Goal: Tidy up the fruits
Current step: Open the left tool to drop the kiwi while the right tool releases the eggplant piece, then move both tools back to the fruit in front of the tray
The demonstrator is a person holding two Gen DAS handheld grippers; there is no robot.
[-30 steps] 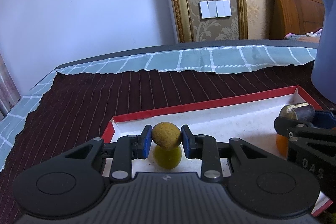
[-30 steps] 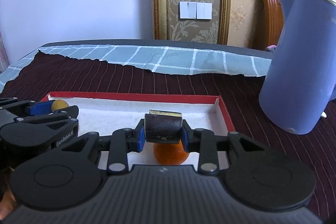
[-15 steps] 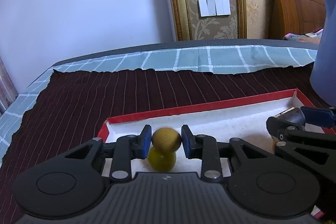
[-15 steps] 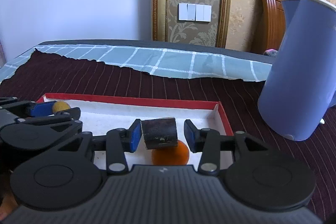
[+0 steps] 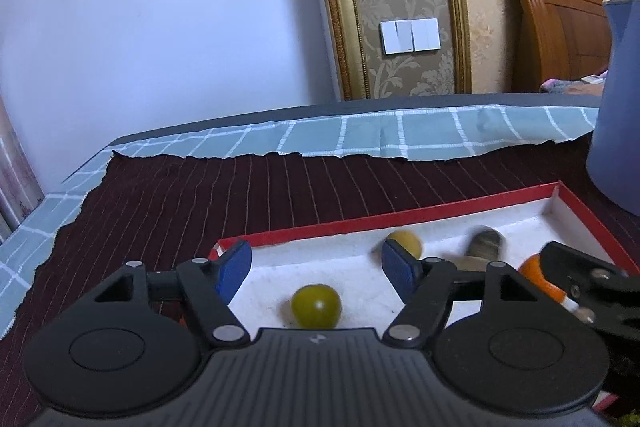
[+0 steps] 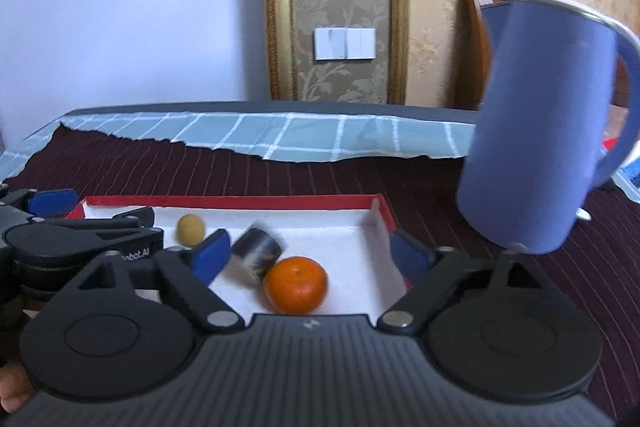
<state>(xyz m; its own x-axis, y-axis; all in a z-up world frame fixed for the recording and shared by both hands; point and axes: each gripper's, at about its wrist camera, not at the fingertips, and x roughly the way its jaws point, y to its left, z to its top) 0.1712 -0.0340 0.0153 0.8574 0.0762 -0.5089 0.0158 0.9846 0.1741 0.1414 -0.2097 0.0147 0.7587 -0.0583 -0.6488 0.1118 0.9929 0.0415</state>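
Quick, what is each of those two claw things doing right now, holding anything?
Left gripper: jaws opening, holding nothing; a green fruit lies loose in the tray.
Right gripper: jaws opening, holding nothing; the dark cylinder is free.

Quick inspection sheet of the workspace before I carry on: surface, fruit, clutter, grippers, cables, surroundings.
Surface: dark striped cloth over checked teal cloth.
Job's things: red-rimmed tray holds orange, green fruit, tan fruit, blurred dark cylinder.
Clutter: blue jug beside the tray.
Grippers: left gripper and right gripper opening, nothing between fingers.
Cables: nothing seen.
Surroundings: wall switch, wooden headboard.
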